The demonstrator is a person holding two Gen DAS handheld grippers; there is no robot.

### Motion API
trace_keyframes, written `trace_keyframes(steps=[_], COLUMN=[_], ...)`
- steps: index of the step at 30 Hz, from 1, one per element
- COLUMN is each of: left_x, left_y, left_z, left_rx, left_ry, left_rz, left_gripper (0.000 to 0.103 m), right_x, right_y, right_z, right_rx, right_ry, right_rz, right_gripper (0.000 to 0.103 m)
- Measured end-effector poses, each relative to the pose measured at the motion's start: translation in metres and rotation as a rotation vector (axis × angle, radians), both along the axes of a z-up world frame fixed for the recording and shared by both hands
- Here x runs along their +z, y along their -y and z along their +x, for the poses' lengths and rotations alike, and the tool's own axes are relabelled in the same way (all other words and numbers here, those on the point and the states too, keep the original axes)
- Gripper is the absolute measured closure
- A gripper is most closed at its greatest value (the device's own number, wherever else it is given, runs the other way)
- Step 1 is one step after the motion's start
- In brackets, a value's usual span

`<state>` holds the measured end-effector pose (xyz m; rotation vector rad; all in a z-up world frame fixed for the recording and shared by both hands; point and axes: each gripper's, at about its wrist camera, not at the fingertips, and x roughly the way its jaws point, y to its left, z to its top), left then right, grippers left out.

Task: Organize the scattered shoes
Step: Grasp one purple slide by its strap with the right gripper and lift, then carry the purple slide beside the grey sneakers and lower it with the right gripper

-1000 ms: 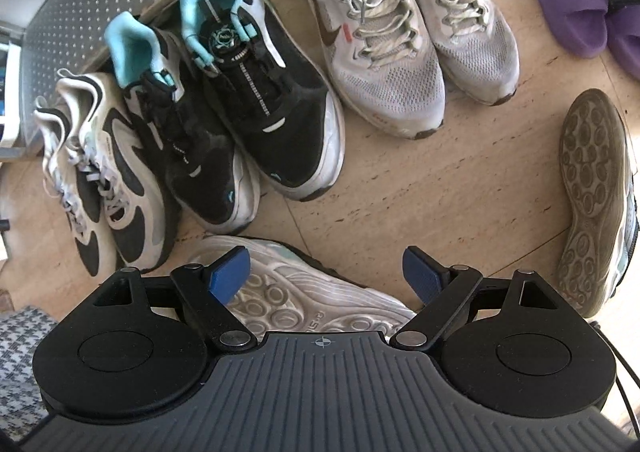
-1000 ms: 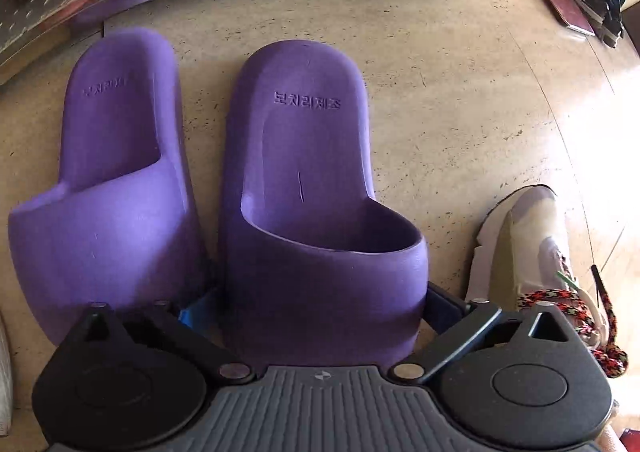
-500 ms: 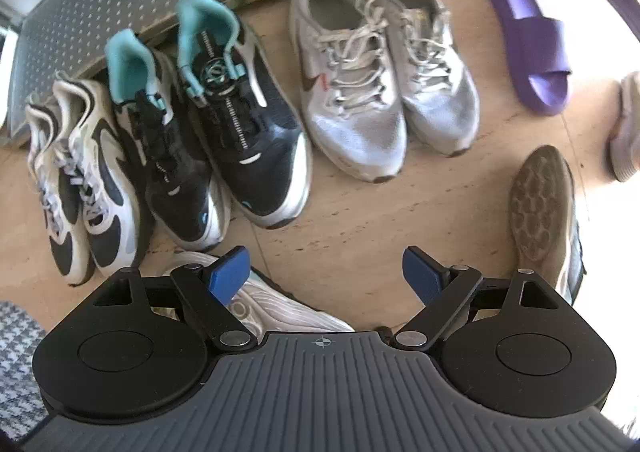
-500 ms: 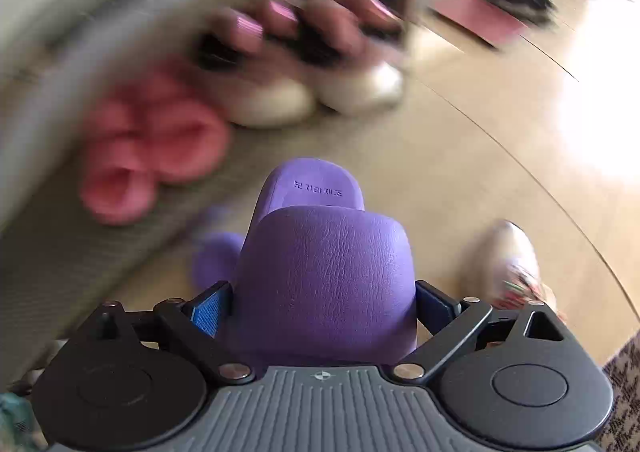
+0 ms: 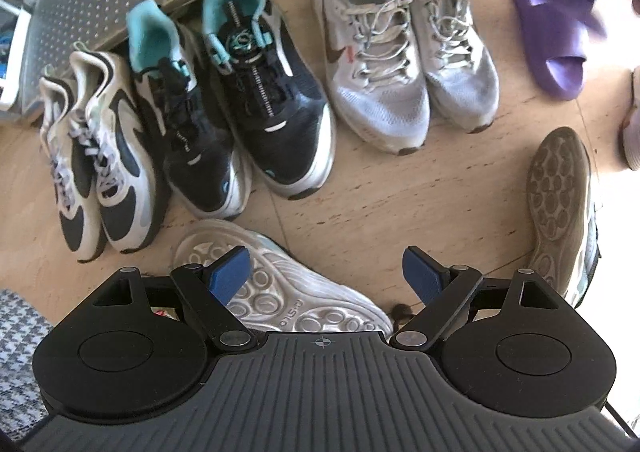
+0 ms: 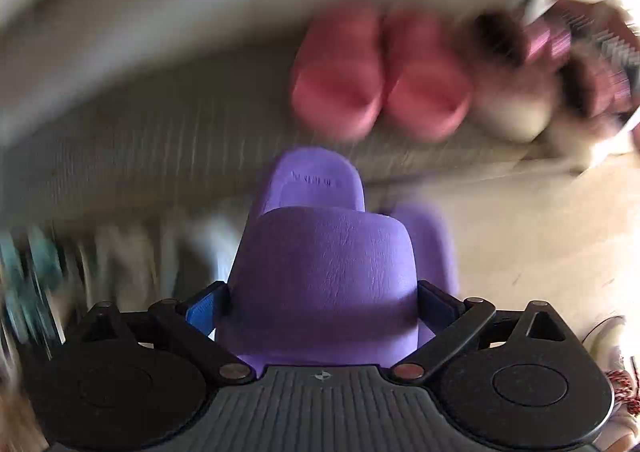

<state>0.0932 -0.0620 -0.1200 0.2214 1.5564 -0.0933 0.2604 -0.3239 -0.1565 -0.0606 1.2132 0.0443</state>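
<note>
Right wrist view: the right gripper (image 6: 322, 306) has its jaws closing on the strap of a purple moulded foam slide sandal (image 6: 324, 276), pads against both sides, and the sandal now hangs clear of the floor, whereas a second ago it sat flat beside its partner. The background is smeared by motion; the view has swung up from the floor toward a grey perforated metal step (image 6: 132, 139) where two pink slides (image 6: 380, 91) sit side by side in the upper middle of the frame. A second purple shape (image 6: 434, 236), likely the other sandal, shows just right of the held one. In my judgement this lift means the purple pair is being carried one at a time toward the row. In the left wrist view the left gripper (image 5: 326, 278) hangs wide apart and empty over an overturned white trainer (image 5: 280, 292) at lower centre. Counting there: six trainers stand in three pairs along the step, namely two white-and-navy (image 5: 100, 159), two black with teal lining (image 5: 240, 99) and two grey mesh lace-ups (image 5: 400, 59). Two more lie sole-up: the white one and a grey-soled one (image 5: 560, 207) at the right edge. A blurred purple sandal (image 5: 556, 47) shows at upper right.
</note>
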Motion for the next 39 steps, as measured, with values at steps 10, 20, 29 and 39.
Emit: trace_keyframes(steps=[10, 20, 29, 39], left_x=[-0.003, -0.002, 0.02, 0.032], left_y=[0.014, 0.013, 0.015, -0.029], left_z=[0.0, -0.001, -0.014, -0.068], left_rx=[-0.052, -0.03, 0.029, 0.223], left_ry=[-0.003, -0.004, 0.019, 0.086], left_rz=[-0.013, 0.001, -0.036, -0.038], left_gripper=[0.015, 0.015, 0.015, 0.015], right_x=[-0.003, -0.055, -0.071, -0.034], right_y=[0.006, 0.046, -0.006, -0.079], right_z=[-0.018, -0.03, -0.025, -0.037], right_rx=[-0.064, -0.485, -0.365, -0.158], right_ry=[-0.078, -0.323, -0.509, -0.362], right_rz=[0.05, 0.508, 0.308, 0.082], right_gripper=[0.022, 0.026, 0.013, 0.011])
